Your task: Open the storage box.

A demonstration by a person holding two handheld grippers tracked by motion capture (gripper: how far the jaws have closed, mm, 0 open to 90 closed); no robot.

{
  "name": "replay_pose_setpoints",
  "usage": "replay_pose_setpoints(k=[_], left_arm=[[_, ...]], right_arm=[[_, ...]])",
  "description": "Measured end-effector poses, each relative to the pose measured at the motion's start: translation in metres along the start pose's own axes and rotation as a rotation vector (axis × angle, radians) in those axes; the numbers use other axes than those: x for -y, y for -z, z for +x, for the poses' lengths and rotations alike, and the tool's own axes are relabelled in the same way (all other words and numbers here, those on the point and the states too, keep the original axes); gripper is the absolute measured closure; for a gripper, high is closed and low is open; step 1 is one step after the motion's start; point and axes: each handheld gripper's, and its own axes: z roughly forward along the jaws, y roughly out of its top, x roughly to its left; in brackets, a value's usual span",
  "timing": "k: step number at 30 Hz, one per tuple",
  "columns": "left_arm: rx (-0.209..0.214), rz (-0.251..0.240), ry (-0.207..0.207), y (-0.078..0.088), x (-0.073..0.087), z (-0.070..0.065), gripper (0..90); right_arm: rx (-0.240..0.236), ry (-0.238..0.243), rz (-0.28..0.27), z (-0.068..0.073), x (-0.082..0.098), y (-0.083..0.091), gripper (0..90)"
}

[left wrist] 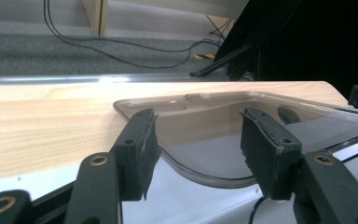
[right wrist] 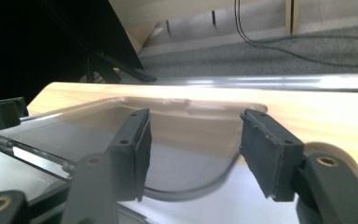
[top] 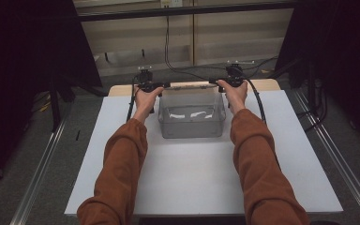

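Observation:
A clear plastic bin (top: 192, 117) stands on the white board (top: 192, 173), toward its far side. Just behind it a clear flat lid (top: 190, 85) lies across the far edge. My left gripper (top: 161, 86) is at the lid's left end and my right gripper (top: 215, 83) at its right end. In the left gripper view the lid's rounded end (left wrist: 205, 135) reaches in between the jaws of the left gripper (left wrist: 198, 149), which is open and apart from it. The right gripper view has the other lid end (right wrist: 177, 135) between the jaws of the open right gripper (right wrist: 193, 151).
A light wooden tabletop (left wrist: 37, 121) runs under the far edge of the board. Black cables (top: 168, 56) trail over the grey floor behind the table. Dark stands (top: 56, 93) and metal rails (top: 337, 159) flank both sides.

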Motion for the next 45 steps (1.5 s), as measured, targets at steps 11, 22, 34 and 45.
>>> replay_pose_setpoints(k=[11,22,34,45], left_arm=[[-0.032,-0.081,-0.095,0.014,0.005,0.004,20.5],[-0.03,-0.139,-0.21,0.042,0.016,-0.014,7.1],[-0.011,-0.224,-0.364,0.079,0.035,-0.036,3.0],[0.016,-0.284,-0.332,0.111,0.068,-0.042,2.3]], right_arm=[[0.027,0.12,-0.062,0.009,0.004,0.016,18.8],[0.026,0.223,-0.154,0.021,0.012,0.042,5.7],[0.035,0.289,-0.251,0.036,0.038,0.07,4.7],[0.066,0.346,-0.308,0.038,0.063,0.106,3.1]])
